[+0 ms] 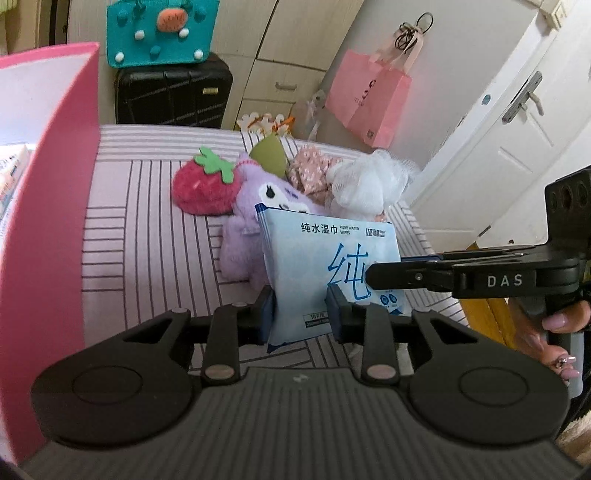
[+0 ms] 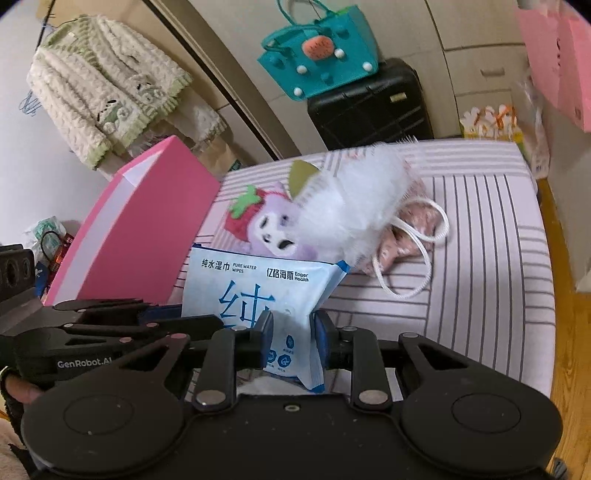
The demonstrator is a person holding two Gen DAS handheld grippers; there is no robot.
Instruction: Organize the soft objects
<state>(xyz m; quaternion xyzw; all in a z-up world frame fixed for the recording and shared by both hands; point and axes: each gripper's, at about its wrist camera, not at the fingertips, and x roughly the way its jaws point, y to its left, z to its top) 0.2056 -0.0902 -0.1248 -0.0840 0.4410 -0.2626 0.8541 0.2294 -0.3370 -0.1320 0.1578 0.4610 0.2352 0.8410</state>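
A light-blue pack of wet wipes is held upright above the striped pink surface. My left gripper is shut on its lower edge. My right gripper is shut on its right corner, and its tip reaches in from the right in the left wrist view. Behind the pack lie a purple plush toy, a red strawberry plush, a white mesh bath puff and a pink floral pouch.
An open pink box stands at the surface's left side. Beyond the far edge are a black suitcase with a teal bag on top, a pink paper bag and a white door. Wood floor lies to the right.
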